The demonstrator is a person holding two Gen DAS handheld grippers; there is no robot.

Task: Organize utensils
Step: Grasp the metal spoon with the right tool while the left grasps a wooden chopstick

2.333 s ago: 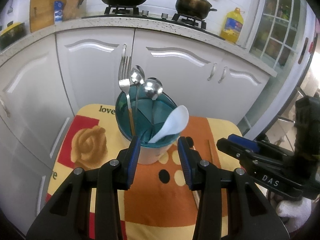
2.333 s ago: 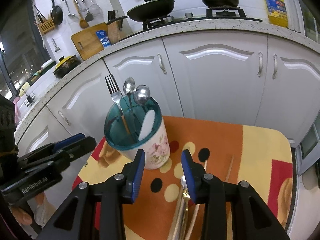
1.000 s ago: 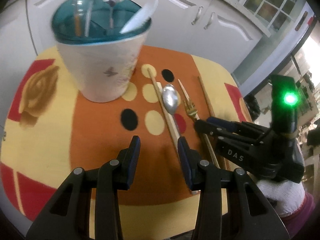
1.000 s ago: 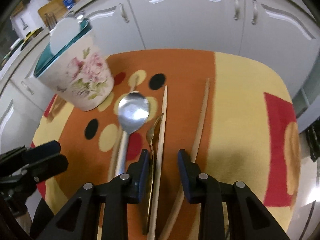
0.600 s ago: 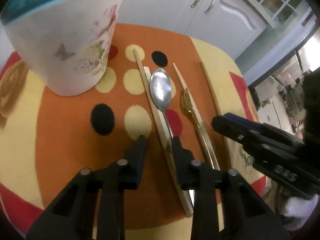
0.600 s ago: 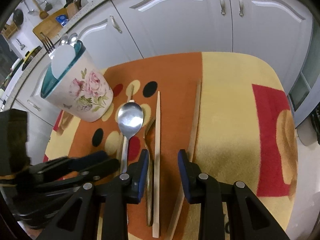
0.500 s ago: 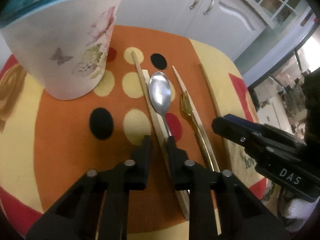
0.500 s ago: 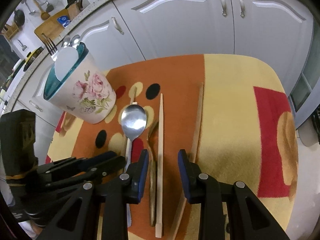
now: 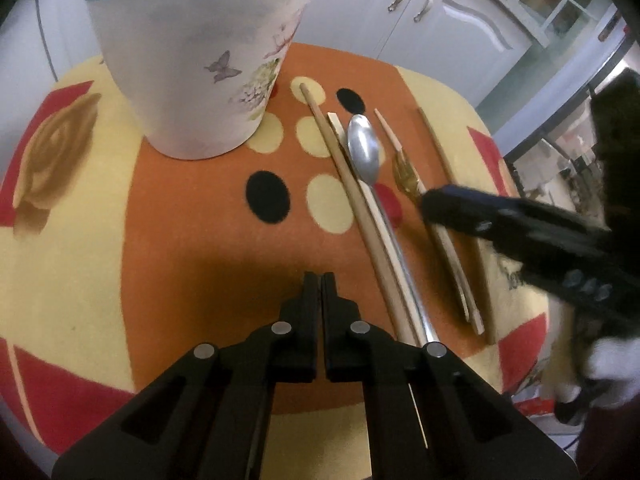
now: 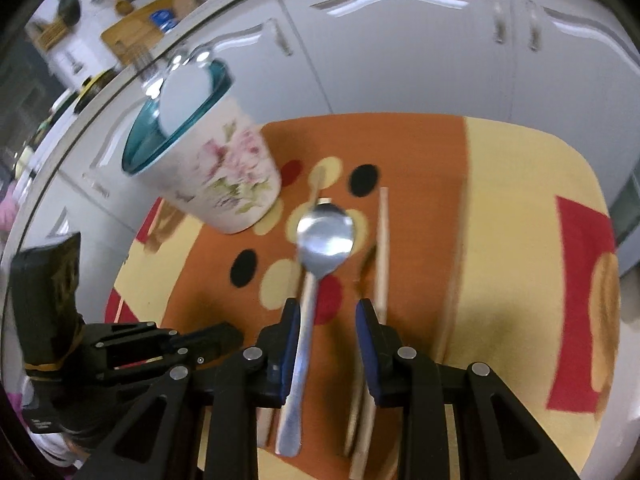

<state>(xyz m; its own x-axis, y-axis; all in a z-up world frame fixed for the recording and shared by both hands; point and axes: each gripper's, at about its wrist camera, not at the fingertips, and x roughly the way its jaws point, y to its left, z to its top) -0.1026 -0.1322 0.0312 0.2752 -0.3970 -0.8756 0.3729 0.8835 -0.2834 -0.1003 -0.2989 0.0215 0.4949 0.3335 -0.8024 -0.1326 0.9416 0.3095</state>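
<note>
Since the frame half a second ago, your left gripper (image 9: 322, 280) has sunk toward the mat (image 9: 80, 240) and its jaws have just been closing. They now meet with nothing between them, on bare orange cloth just left of the nearest chopstick (image 9: 340, 168).

Your right gripper (image 10: 326, 312) stands partly parted. The spoon (image 10: 325, 236) handle runs between its jaws, hard against the left pad; whether that pad touches it cannot be told. The spoon, fork (image 9: 406, 178) and chopsticks lie side by side on the mat, right of the floral holder (image 9: 200, 60).

Findings, as judgement:
- Your left grasp looks like a miss. Pressing down or sweeping right would shove the chopstick into the spoon.
- Closing your right jaws now would catch the spoon off-centre, and it may twist or slip. The chopstick beside the right pad may be dragged along.
- Both grippers work the same cluster, so contact between them is likely.

Room: the holder blocks far left. Cabinet doors (image 10: 400, 40) stand beyond the far edge. Open mat lies right.
</note>
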